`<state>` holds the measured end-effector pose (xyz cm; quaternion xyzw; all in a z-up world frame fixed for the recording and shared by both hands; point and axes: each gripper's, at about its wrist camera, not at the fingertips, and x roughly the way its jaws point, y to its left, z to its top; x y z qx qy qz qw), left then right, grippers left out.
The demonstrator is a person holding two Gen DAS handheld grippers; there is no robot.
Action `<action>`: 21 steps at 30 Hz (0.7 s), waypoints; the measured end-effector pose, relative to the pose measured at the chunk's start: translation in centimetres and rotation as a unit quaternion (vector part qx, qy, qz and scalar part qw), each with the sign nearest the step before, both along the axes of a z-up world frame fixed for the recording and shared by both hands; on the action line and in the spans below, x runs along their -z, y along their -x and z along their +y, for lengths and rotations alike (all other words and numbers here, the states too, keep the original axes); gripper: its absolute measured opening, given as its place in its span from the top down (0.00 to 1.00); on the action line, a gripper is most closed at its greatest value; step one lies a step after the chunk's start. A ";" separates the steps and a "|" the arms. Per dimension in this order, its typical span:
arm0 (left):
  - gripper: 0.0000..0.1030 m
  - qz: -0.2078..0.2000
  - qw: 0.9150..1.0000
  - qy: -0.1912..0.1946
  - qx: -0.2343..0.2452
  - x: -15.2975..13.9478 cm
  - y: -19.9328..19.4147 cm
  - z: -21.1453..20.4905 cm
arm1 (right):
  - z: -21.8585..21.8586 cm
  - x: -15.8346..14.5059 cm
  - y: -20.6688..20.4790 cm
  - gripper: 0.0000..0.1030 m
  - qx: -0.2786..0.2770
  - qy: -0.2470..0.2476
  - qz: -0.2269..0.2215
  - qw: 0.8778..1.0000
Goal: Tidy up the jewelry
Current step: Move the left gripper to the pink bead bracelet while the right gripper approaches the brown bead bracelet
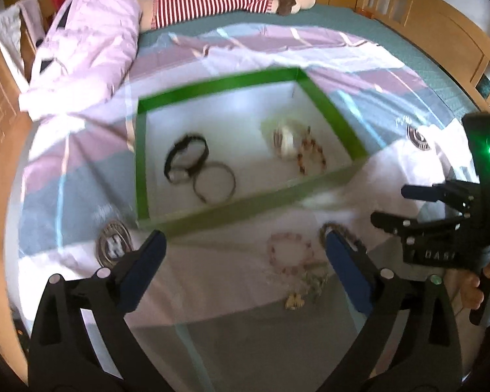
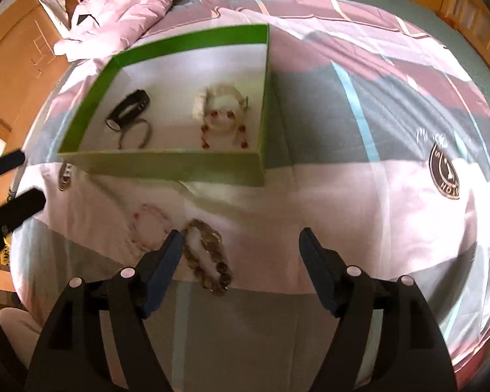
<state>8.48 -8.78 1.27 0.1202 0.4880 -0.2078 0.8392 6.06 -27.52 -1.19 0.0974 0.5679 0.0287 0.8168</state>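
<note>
Nearest, the left gripper (image 1: 243, 245) and the right gripper (image 2: 240, 245) hover with jaws wide and empty over the bed (image 2: 359, 196). Several bracelets already lie in the green box (image 1: 245, 202); a pink bead bracelet (image 1: 289, 251) and a brown bead bracelet (image 2: 209, 258) remain on the bedspread, calling for a pinch next. A round badge (image 2: 444, 176) reads partly "HO"; the rest is illegible.

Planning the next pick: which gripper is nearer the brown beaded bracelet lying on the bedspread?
Right. The right gripper hangs open with its left finger beside the brown beaded bracelet. The left gripper, also open, has the bracelet by its right fingertip, slightly farther.
</note>
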 end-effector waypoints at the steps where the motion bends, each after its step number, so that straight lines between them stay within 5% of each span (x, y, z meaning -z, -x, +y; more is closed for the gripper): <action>1: 0.02 0.007 1.000 0.003 -0.001 0.8 0.2 0.2 | 0.3 0.4 0.1 0.28 -0.005 -0.004 -0.004 1.000; 5: 0.02 0.050 0.999 -0.010 -0.014 4.7 -0.7 0.2 | 2.3 1.7 -0.1 0.28 -0.052 0.009 -0.004 0.999; 11: 0.06 0.079 0.997 -0.002 -0.002 6.3 -1.7 -1.0 | 1.8 2.8 -0.5 0.30 -0.053 -0.041 0.016 0.998; 16: 0.20 0.107 0.994 0.008 0.001 7.2 -3.0 -1.8 | 0.8 4.2 -1.0 0.48 -0.037 -0.081 0.050 0.995; 21: 0.35 0.151 0.988 0.020 -0.003 8.8 -4.0 -2.0 | 0.3 4.7 -1.2 0.53 -0.028 -0.080 0.062 0.995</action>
